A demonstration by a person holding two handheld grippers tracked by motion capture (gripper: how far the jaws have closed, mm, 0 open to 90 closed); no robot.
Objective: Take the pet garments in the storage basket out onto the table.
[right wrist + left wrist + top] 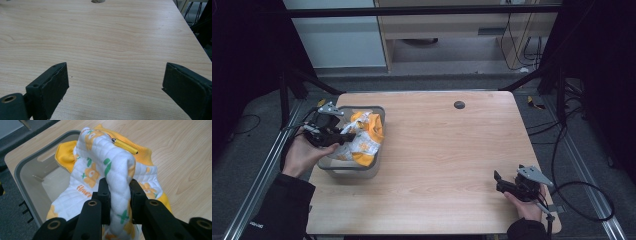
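Note:
A quilted white garment (105, 165) with orange flowers, green marks and orange trim hangs partly out of a grey bin (27, 167). My left gripper (119, 195) is shut on a raised fold of it, above the bin's near side. From the high view the garment (362, 137) drapes over the bin (349, 172) at the table's left, and the left gripper (337, 136) is held from the left. The right gripper (498, 181) rests low at the table's front right, open, nothing between its fingers (51, 85).
The wooden table (442, 150) stretches between the bin and the right gripper. A dark round grommet (459, 104) lies near the far edge. Cables trail off the table's right side by the right hand. A small yellow spring-like piece (124, 145) lies on top of the garment.

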